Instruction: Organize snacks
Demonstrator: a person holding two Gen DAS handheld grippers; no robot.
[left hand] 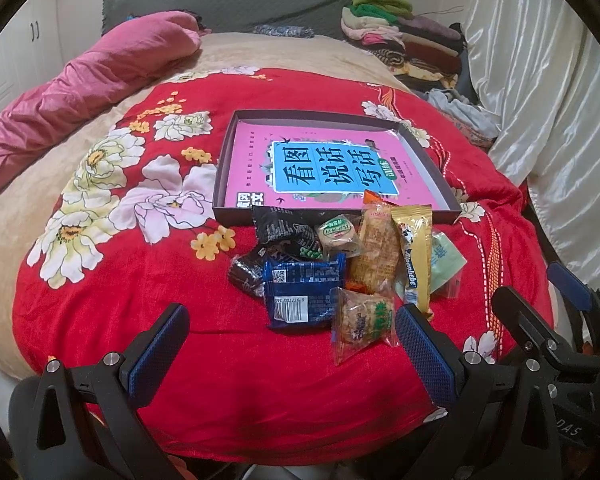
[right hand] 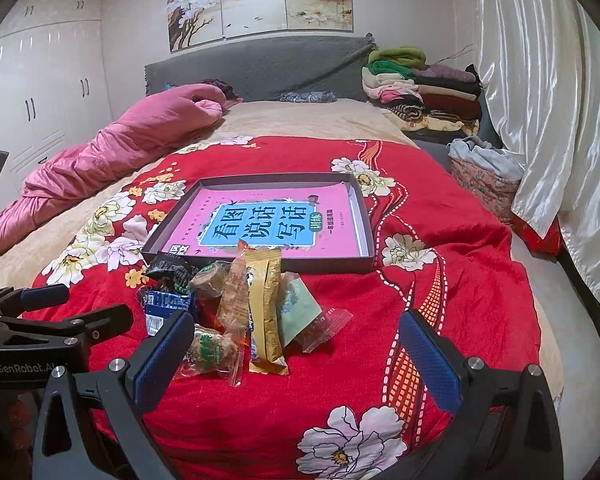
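A pile of wrapped snacks lies on the red floral blanket (left hand: 260, 392) in front of a shallow dark box (left hand: 225, 184). The box holds a pink and blue book (left hand: 332, 168). The pile includes a blue packet (left hand: 304, 292), a black packet (left hand: 284, 230), a gold stick packet (left hand: 414, 252), an orange clear packet (left hand: 374, 256) and a green-labelled clear packet (left hand: 362, 324). My left gripper (left hand: 292, 344) is open just short of the blue packet, holding nothing. My right gripper (right hand: 296, 356) is open too, its left finger by the green-labelled packet (right hand: 208, 352) and the gold stick (right hand: 264, 312).
A crumpled pink quilt (right hand: 112, 148) lies along the left of the bed. Folded clothes (right hand: 424, 92) are stacked at the far right by the grey headboard (right hand: 260, 68). White curtains (right hand: 540, 100) hang on the right and a wardrobe (right hand: 40, 88) stands on the left. The box (right hand: 365, 216) sits mid-blanket.
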